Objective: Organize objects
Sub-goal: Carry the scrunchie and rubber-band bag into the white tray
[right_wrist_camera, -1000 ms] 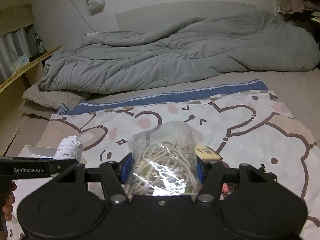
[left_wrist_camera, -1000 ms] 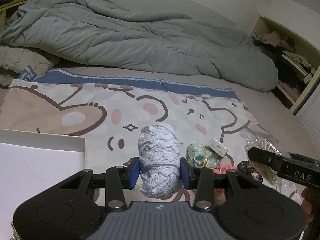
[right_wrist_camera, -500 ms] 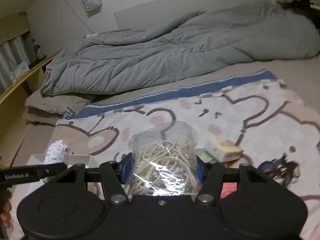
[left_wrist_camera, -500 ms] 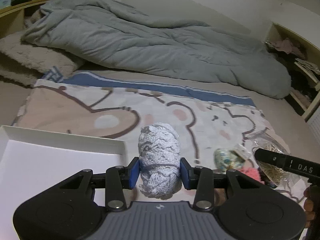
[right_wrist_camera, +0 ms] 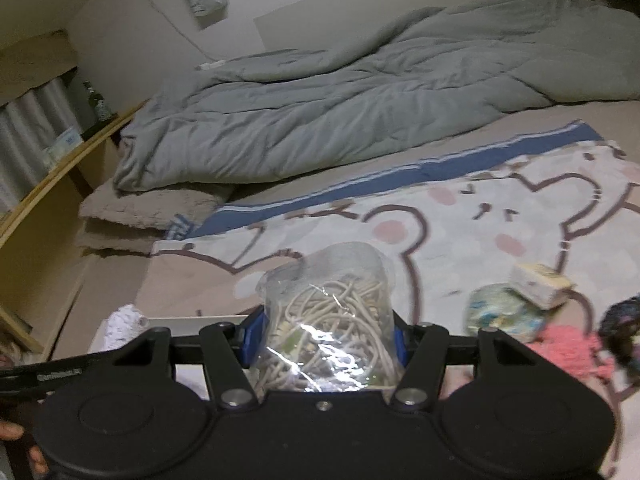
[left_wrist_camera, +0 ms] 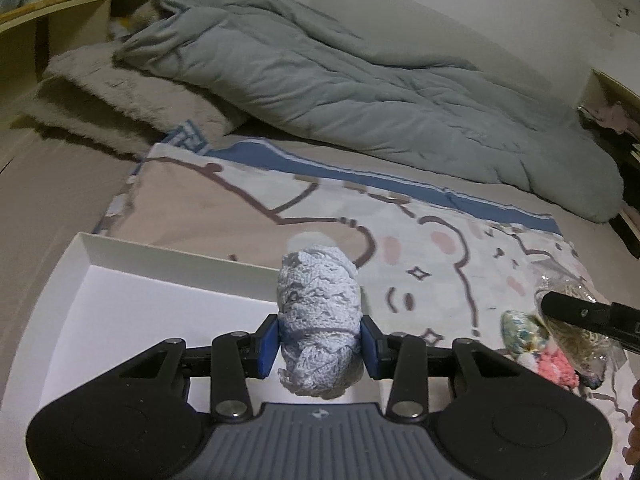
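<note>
My left gripper (left_wrist_camera: 319, 345) is shut on a pale blue lace roll (left_wrist_camera: 318, 308) and holds it over the right end of a shallow white box (left_wrist_camera: 120, 304). My right gripper (right_wrist_camera: 324, 338) is shut on a clear bag of beige cords (right_wrist_camera: 328, 324), near the box's right edge (right_wrist_camera: 200, 318). The lace roll shows at the left in the right wrist view (right_wrist_camera: 126, 320). The bag and right gripper show at the far right in the left wrist view (left_wrist_camera: 576, 320).
On the bear-print blanket (right_wrist_camera: 480, 220) lie a patterned roll (right_wrist_camera: 504, 316), a small cream packet (right_wrist_camera: 540, 282), a pink knit piece (right_wrist_camera: 572, 350) and a dark multicoloured one (right_wrist_camera: 624, 324). A grey duvet (left_wrist_camera: 360, 84) fills the back. A wooden shelf (right_wrist_camera: 48, 176) stands left.
Both grippers have moved left with their loads. The white box now fills more of the left wrist view, and the loose items have slid to the right of both views.
</note>
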Available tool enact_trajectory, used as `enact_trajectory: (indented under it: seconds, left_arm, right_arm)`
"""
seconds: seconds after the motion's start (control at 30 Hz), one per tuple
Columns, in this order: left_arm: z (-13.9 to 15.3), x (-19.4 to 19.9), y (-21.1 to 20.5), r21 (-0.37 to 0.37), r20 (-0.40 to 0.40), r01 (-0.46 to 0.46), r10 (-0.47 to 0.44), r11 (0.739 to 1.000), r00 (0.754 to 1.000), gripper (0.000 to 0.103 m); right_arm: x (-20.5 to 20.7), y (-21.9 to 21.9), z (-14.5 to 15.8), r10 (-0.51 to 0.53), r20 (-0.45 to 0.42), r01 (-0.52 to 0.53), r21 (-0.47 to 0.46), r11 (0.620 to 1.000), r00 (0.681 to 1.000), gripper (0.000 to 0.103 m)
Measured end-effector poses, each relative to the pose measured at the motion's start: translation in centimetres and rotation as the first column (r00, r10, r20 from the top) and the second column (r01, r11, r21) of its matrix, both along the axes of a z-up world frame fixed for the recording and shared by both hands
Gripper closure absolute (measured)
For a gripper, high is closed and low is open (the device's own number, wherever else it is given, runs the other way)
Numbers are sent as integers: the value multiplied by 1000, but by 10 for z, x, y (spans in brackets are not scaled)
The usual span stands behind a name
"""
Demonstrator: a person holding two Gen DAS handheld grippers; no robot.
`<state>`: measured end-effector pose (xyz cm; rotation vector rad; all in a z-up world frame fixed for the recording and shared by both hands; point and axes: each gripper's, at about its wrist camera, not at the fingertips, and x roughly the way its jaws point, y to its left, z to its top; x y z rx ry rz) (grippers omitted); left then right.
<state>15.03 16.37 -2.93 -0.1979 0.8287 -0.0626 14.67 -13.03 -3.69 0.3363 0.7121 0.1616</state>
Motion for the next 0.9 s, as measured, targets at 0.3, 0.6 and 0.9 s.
enact_trajectory:
  seconds: [0.3,0.6,0.9]
  left_arm:
    - [-11,8,31,16,-33,-42,43,999,999,60]
    - [-32,17,47,17,-99,-56,57,998,993,60]
    - [-45,21,53,3,-129,-67,67,998,989,55]
  right_arm:
    - [10,49,-21,19,-21,-18,24,1000,1000,43]
    - [28,102,-46,62,-82,-56,74,996,995,43]
    - [42,127,-56,64,-101,-49,148,988,993,36]
